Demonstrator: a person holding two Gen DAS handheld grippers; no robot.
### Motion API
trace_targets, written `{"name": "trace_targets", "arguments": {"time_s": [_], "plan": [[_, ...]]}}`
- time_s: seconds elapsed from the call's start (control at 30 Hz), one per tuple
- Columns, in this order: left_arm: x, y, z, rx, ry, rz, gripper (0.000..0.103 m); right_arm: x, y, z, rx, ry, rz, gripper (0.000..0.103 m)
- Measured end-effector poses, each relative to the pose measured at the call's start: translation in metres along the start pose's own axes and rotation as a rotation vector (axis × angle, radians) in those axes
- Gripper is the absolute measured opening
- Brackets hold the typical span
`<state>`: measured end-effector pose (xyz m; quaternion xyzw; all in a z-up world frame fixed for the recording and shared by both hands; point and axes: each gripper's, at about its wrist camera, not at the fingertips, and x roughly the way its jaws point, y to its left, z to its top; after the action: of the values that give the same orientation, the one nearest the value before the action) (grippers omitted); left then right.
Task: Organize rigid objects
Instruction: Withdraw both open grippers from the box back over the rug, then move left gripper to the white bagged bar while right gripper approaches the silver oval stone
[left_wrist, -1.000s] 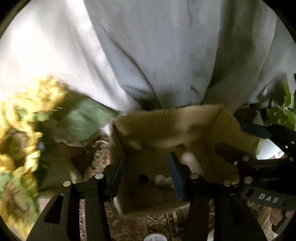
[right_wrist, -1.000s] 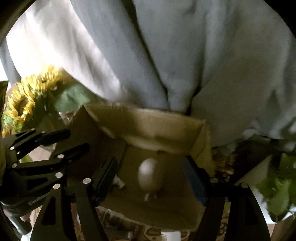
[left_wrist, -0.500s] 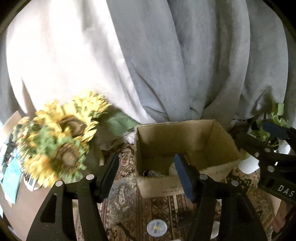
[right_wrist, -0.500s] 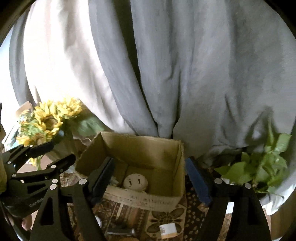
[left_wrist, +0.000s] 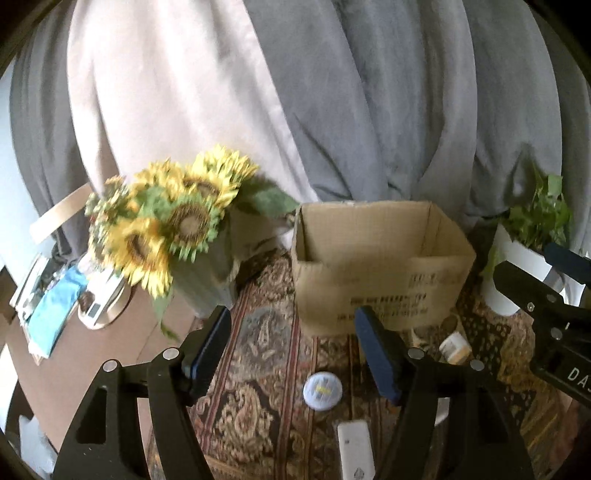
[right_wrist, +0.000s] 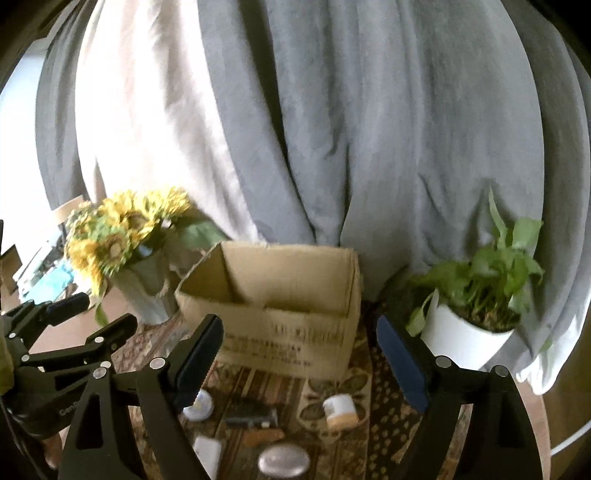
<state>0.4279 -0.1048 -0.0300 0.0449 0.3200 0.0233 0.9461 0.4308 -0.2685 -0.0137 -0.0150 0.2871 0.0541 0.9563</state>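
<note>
An open cardboard box (left_wrist: 376, 266) (right_wrist: 280, 295) stands on a patterned rug (left_wrist: 266, 369) in front of grey drapes. My left gripper (left_wrist: 295, 350) hangs short of the box, its jaws opening, nothing between them. My right gripper (right_wrist: 301, 358) is also back from the box, jaws opening and empty. Loose items lie on the rug near me: a round white disc (left_wrist: 322, 390) (right_wrist: 199, 404), a white flat block (left_wrist: 354, 450) (right_wrist: 208, 452), a small white jar (left_wrist: 454, 347) (right_wrist: 340, 406), a dark bar (right_wrist: 251, 413) and a silver oval (right_wrist: 283, 461). The box's inside is hidden.
A vase of sunflowers (left_wrist: 166, 221) (right_wrist: 118, 236) stands left of the box. A potted green plant in a white pot (right_wrist: 469, 332) (left_wrist: 517, 266) stands to its right. Clutter and a blue cloth (left_wrist: 55, 306) lie at the far left.
Both grippers have pulled back from over the box, which now shows its outer front wall. Both pairs of jaws stand wider. The items on the rug have come into view.
</note>
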Motion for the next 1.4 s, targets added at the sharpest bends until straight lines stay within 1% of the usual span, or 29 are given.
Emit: {"name": "trace_targets", "arguments": {"time_s": [0.17,0.4,0.53,0.83,0.97,1.17,1.27,1.4], "plan": [[-0.009,-0.003,-0.027,-0.03,0.019,0.014,0.069,-0.007,-0.001,-0.024,0.002,0.014,0.026,0.086],[-0.015,-0.011,-0.055,-0.063,0.031,0.042,0.069,-0.01,-0.005,-0.053,0.008,0.035,0.064,0.086],[-0.012,-0.015,-0.071,-0.087,0.066,0.049,0.069,-0.009,-0.006,-0.068,0.006,0.055,0.083,0.086],[0.001,-0.026,-0.105,-0.125,0.134,0.05,0.069,0.006,-0.012,-0.1,0.01,0.13,0.123,0.086],[0.005,-0.031,-0.118,-0.143,0.143,0.047,0.069,0.013,-0.012,-0.114,0.007,0.159,0.142,0.086],[0.013,-0.044,-0.136,-0.128,0.155,0.037,0.069,0.026,-0.014,-0.126,-0.002,0.187,0.161,0.086],[0.02,-0.049,-0.145,-0.124,0.172,0.022,0.069,0.035,-0.016,-0.131,0.0,0.204,0.171,0.086],[0.028,-0.05,-0.154,-0.141,0.192,0.003,0.069,0.044,-0.015,-0.137,-0.008,0.224,0.185,0.086]]}}
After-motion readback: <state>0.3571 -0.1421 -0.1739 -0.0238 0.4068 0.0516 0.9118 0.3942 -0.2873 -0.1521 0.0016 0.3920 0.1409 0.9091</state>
